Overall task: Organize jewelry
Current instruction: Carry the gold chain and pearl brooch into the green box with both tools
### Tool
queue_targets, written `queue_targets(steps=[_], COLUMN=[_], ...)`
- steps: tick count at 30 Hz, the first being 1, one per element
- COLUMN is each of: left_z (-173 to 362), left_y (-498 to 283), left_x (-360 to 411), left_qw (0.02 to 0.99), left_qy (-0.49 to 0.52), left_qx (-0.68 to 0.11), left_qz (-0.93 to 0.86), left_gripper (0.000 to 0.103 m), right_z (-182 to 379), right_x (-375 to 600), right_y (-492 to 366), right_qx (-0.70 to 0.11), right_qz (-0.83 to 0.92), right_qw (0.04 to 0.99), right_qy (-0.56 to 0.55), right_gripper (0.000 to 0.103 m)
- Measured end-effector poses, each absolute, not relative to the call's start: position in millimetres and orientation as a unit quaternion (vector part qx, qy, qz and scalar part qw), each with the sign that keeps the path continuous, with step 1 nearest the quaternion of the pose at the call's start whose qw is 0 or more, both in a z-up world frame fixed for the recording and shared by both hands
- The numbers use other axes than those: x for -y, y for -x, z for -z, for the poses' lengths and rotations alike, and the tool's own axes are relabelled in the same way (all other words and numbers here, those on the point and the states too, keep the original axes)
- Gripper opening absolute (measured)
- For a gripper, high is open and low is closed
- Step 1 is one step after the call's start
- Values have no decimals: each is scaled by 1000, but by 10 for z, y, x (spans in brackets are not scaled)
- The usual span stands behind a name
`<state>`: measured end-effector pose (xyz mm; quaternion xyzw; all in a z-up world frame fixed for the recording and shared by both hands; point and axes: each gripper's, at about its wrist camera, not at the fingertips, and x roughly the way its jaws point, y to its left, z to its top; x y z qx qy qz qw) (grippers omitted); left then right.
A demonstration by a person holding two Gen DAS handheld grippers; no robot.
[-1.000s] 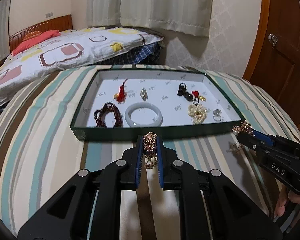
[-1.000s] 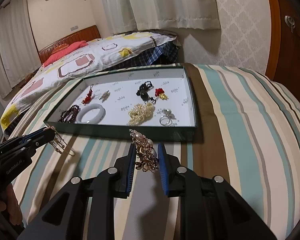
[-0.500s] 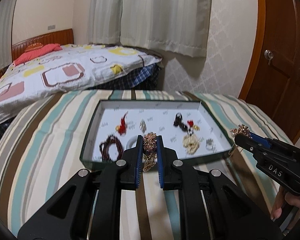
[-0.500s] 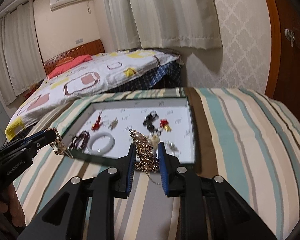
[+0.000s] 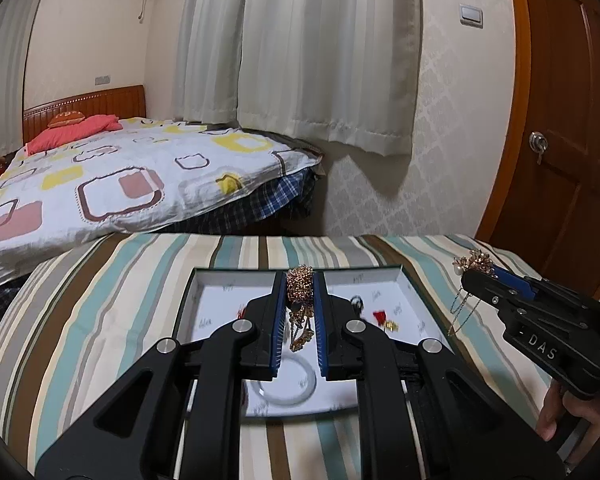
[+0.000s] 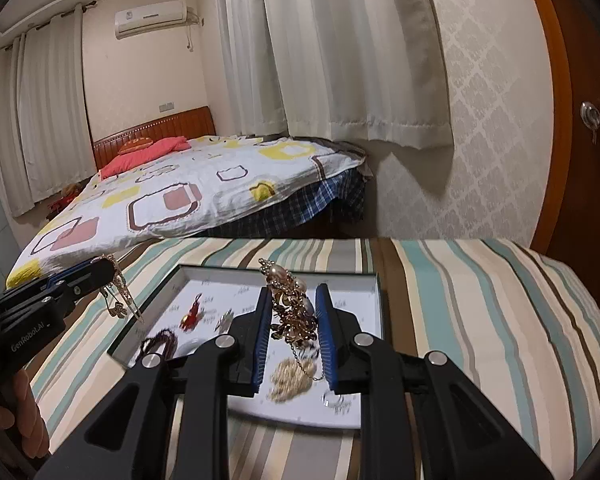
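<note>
A green tray (image 5: 194, 280) with a white lining lies on the striped cloth. Over its near part my left gripper (image 5: 300, 280) is shut on a gold chain (image 5: 299, 292), whose end dangles between the blue pads. My right gripper (image 6: 294, 292) is shut on a gold and pearl necklace (image 6: 290, 304) above the tray (image 6: 380, 292). Each gripper shows from the side in the other's view: the right gripper (image 5: 474, 274) and the left gripper (image 6: 102, 270), with chains hanging from them. In the tray lie a white bangle (image 5: 288, 384), a red charm (image 6: 192, 312), dark beads (image 6: 160, 338) and a pearl cluster (image 6: 292, 380).
The striped cloth (image 5: 100, 300) covers the surface around the tray. Behind it stands a bed with a patterned quilt (image 5: 120, 176). White curtains (image 5: 320, 60) hang on the back wall and a wooden door (image 5: 560, 140) is at the right. A person's hand (image 5: 560, 412) holds the right gripper.
Both grippers have risen and moved forward from in front of the tray to above it, each still holding its jewelry. The views now tilt up more toward the room.
</note>
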<state>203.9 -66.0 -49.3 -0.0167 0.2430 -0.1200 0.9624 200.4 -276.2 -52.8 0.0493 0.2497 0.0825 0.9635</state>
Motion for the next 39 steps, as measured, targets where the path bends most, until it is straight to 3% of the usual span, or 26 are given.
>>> queue_targets(steps=[14,39], left_z=[694,1499], left_y=[-2695,-3529], left_x=[996,1215], left_qw=[958,917], left_qy=[13,-6], left_qx=[-258,-385], left_qz=[126,102], left_gripper=[13,13], right_z=[705,1299], right_x=[2810,2846], right_y=[-2563,-3309], right_qx=[-263,-365], right_qz=[-73,-58], right_qw=[961,929], right_qy=[-42,-31], right_gripper=[23,23])
